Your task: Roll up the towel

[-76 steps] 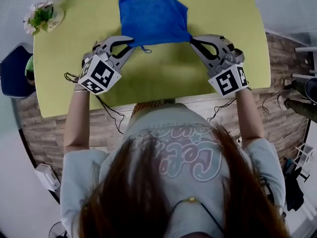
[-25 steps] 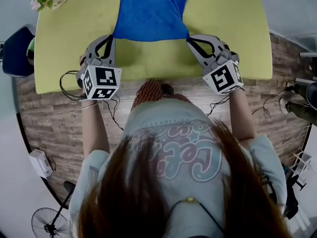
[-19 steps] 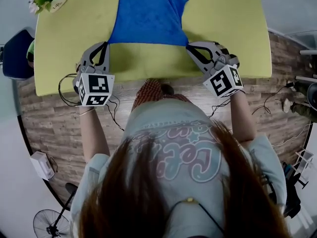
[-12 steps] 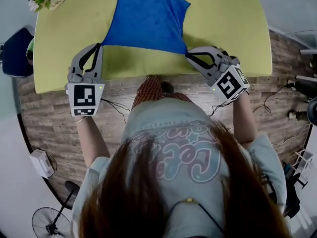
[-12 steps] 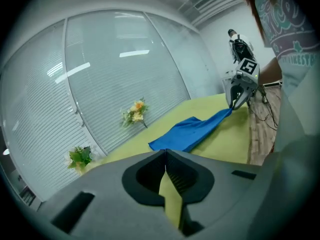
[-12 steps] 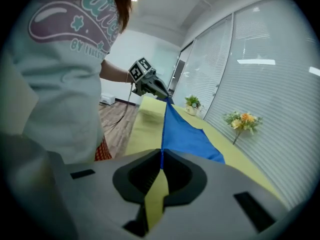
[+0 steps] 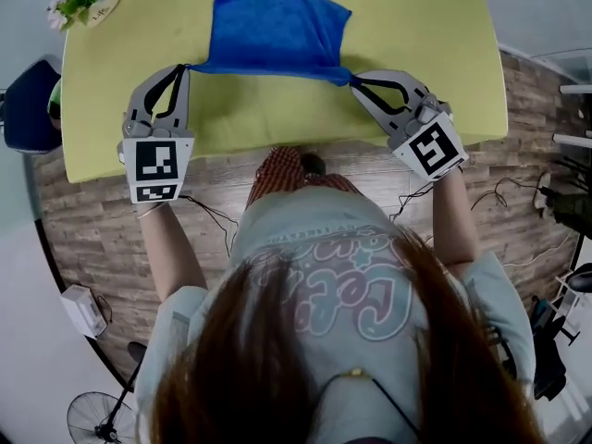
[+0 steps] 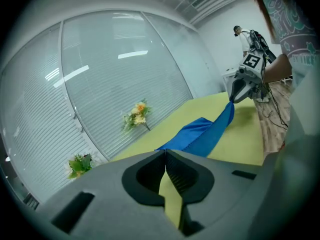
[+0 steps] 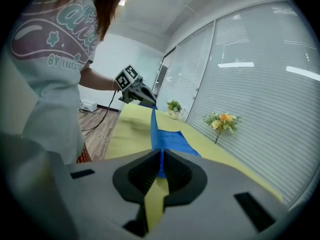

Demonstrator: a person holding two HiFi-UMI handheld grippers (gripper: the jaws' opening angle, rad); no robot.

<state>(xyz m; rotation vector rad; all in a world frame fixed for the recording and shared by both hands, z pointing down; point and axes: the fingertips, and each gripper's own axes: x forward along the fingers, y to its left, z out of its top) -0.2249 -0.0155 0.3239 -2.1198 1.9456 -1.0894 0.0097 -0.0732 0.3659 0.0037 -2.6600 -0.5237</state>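
Observation:
A blue towel point(image 7: 273, 30) lies on the yellow-green table point(image 7: 416, 44), its near edge lifted off the top and pulled into a taut line between my two grippers. My left gripper point(image 7: 188, 67) is shut on the towel's near left corner, and my right gripper point(image 7: 352, 80) is shut on the near right corner. In the left gripper view the shut jaws point(image 8: 165, 153) meet the towel point(image 8: 200, 134), which runs across to the right gripper point(image 8: 233, 101). From the right gripper point(image 9: 161, 153) the towel point(image 9: 161, 134) stretches away to the left gripper point(image 9: 149, 103).
A small pot of flowers point(image 7: 81, 3) stands on the table's far left corner, and a second plant point(image 9: 173, 107) sits along the window side. A dark blue chair point(image 7: 23, 100) is off the table's left edge. Wood floor and cables lie below.
Both grippers have risen with the towel's near corners. The left one has swung outward to the left. The near edge, flat on the table before, now hangs taut above it.

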